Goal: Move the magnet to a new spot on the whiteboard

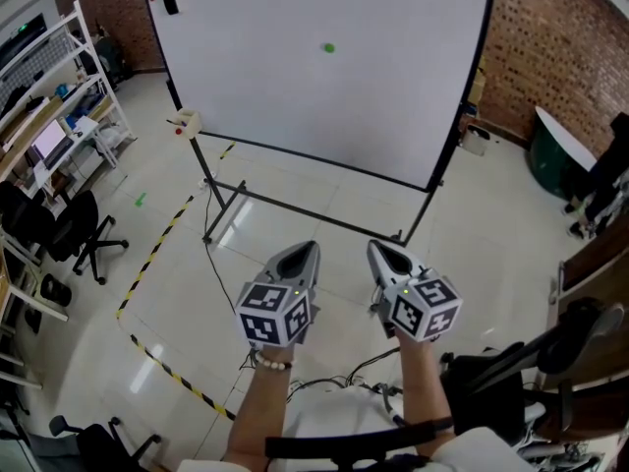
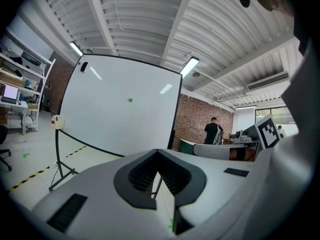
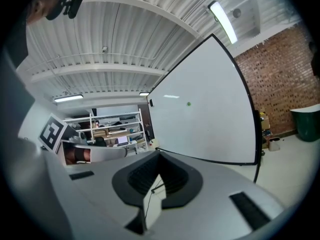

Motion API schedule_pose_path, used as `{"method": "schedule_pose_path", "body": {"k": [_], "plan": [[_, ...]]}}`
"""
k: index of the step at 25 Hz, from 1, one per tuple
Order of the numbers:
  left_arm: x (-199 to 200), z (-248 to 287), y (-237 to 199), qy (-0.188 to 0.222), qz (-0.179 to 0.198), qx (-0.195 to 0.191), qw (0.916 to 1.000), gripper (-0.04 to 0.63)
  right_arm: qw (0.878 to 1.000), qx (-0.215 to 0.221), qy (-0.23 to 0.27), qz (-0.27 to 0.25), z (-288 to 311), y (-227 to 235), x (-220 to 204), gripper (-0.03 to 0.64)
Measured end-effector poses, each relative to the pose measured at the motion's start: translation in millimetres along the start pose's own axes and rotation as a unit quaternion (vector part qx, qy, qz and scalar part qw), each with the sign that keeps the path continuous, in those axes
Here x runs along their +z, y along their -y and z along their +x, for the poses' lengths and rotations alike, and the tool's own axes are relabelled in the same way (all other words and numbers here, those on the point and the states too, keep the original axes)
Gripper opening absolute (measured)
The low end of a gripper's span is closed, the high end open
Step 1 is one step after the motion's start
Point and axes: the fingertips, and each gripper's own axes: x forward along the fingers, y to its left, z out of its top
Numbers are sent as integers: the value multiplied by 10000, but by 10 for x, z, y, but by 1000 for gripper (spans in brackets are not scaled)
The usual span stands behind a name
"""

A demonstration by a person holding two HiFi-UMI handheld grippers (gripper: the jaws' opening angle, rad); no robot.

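A small green magnet (image 1: 328,47) sticks to the upper middle of the big whiteboard (image 1: 393,96), which stands on a wheeled frame ahead of me. It also shows as a green dot (image 2: 130,100) in the left gripper view and as a green dot (image 3: 189,103) in the right gripper view. My left gripper (image 1: 307,248) and right gripper (image 1: 379,248) are held side by side, low, well short of the board and pointing at it. Both are shut with nothing between the jaws, as the left gripper (image 2: 157,151) and right gripper (image 3: 159,153) show close up.
A black eraser (image 1: 170,1) sits at the board's top left corner, and a beige box (image 1: 185,122) hangs on its left frame. Shelves (image 1: 59,96) and office chairs (image 1: 79,229) stand left. Yellow-black tape (image 1: 157,254) marks the floor. A green bin (image 1: 555,155) is right. A person (image 2: 214,130) stands far off.
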Motion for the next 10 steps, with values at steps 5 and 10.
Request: {"method": "schedule_pose_path", "body": {"k": [5,10], "plan": [[-7,-39,21,9,-14,-16,10000,2,10000,-42,-6,-30,-51,-37,-4,6],[-23,-76,-9,18,-52,8,10000,2,10000,-64,-21,-52,-56,-83,-10,6]]}}
